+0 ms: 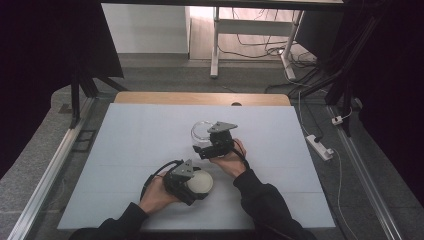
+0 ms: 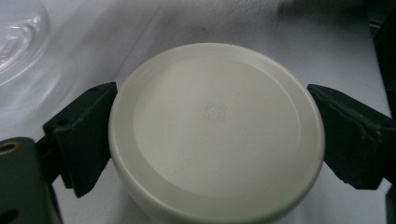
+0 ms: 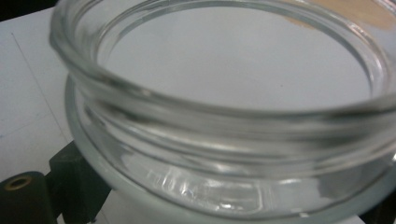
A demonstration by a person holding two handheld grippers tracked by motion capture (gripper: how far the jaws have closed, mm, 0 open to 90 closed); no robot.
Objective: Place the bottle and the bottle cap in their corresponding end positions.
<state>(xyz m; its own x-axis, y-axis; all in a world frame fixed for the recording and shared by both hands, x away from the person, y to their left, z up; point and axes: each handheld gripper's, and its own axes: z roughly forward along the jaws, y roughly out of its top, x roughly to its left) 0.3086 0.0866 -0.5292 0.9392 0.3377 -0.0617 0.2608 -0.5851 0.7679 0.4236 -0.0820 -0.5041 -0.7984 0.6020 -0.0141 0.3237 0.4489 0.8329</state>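
Near the counter's (image 1: 125,150) front edge, the left gripper (image 2: 210,130) clamps the smooth, stiff cream lid (image 2: 215,128) by its rim. Just beyond, the right gripper (image 1: 212,145) grips the glass jar (image 3: 224,121), slippery and breakable, low on its wall.

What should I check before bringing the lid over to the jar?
1. Lid between the jaws of the left hand-held gripper: ok, one jaw on each side of its rim.
2. Lid level: ok, flat top faces the left gripper view.
3. Glass jar held by the right hand-held gripper: cannot tell, one jaw sits beside its base, the other is hidden.
4. Jar mouth open and empty: ok.
5. Path between lid and jar on the white table: ok, nothing lies between them in the high view.
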